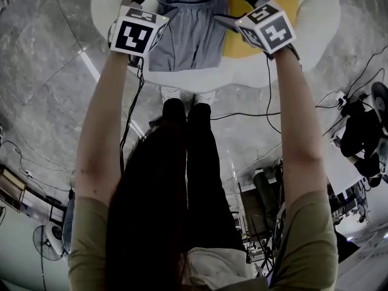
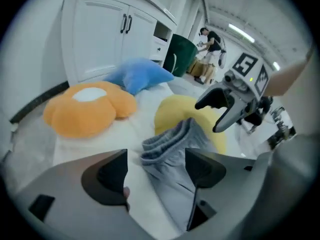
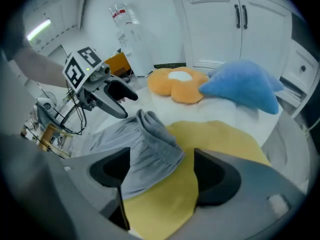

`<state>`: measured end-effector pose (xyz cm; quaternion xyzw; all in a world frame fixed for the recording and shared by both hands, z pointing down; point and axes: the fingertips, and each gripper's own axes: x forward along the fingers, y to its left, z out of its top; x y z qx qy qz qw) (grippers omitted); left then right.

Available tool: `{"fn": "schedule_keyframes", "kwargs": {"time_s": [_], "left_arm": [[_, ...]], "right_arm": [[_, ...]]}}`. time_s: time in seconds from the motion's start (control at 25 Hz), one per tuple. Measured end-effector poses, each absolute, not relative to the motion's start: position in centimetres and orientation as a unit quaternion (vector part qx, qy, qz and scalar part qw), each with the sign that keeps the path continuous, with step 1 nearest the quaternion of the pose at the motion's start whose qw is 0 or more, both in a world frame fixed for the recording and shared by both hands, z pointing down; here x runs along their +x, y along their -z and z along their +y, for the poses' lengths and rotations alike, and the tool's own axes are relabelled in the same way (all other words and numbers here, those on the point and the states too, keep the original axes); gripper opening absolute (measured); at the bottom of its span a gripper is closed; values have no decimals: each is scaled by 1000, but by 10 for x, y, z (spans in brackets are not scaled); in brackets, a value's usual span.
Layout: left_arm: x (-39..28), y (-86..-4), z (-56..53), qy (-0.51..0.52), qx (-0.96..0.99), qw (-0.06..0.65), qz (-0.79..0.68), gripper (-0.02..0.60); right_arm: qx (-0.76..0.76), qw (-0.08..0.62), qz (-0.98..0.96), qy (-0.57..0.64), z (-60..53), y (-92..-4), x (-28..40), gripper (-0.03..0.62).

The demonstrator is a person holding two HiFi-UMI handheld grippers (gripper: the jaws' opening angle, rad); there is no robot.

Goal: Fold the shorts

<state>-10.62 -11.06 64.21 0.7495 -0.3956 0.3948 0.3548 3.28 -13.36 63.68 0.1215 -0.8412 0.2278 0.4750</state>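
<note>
- Well, the grey shorts (image 1: 193, 32) lie in a narrow lengthwise fold on the white surface (image 1: 321, 23), with one edge over the yellow cushion (image 3: 225, 144).
- The left gripper (image 1: 151, 6) sits at their left edge, jaws apart, pinching nothing.
- The right gripper (image 1: 236, 8) is over the right edge, jaws wide and empty.
- One fold looks done; a crosswise fold probably remains.

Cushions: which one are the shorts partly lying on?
The yellow cushion: the grey shorts overlap its edge. The orange flower-shaped cushion and the blue cushion lie farther back, clear of the shorts.
</note>
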Motion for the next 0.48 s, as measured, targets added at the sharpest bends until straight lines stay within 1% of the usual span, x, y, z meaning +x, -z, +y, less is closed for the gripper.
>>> {"fn": "schedule_keyframes", "kwargs": {"time_s": [0.08, 0.12, 0.24, 0.32, 0.4, 0.44, 0.48], "left_arm": [[-85, -635, -77, -391, 781, 375, -310, 364], [-74, -636, -57, -412, 798, 362, -252, 365], [-53, -649, -32, -484, 819, 277, -135, 374], [-47, -658, -42, -495, 819, 266, -118, 380], [-46, -666, -53, -499, 810, 284, -121, 382], [-50, -670, -58, -508, 802, 290, -122, 383], [-54, -675, -64, -518, 794, 293, -125, 383]], "right_arm": [[73, 476, -851, -209, -97, -630, 35, 393], [34, 491, -851, -183, -76, -631, 37, 393], [-72, 533, -836, -108, -35, -643, 39, 394], [-95, 531, -836, -100, -34, -647, 28, 394], [-106, 536, -832, -101, -38, -651, 20, 396], [-112, 548, -823, -100, -41, -656, 22, 436], [-116, 562, -813, -99, -47, -661, 26, 457]]}}
